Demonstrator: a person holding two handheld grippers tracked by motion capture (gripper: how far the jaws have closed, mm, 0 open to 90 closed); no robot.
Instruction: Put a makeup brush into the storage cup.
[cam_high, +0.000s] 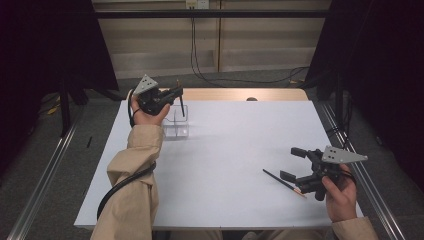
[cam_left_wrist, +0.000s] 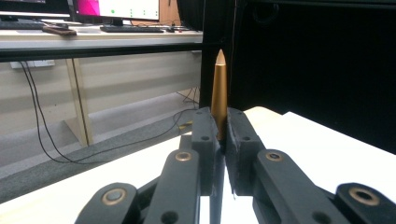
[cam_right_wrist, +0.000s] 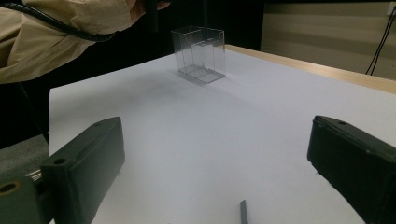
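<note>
I see my left tool (cam_high: 178, 92) raised over the far left of the white worktop (cam_high: 225, 150), its jaws clamped on a dark pen with a gold tip (cam_left_wrist: 219, 95). The pen hangs upright above a clear plastic box (cam_high: 177, 125), which stands on the worktop just below it. My right tool (cam_high: 290, 162) rests low at the near right with its jaws spread wide and gripping nothing. A second dark pen (cam_high: 284, 183) lies flat on the worktop just beside that tool.
</note>
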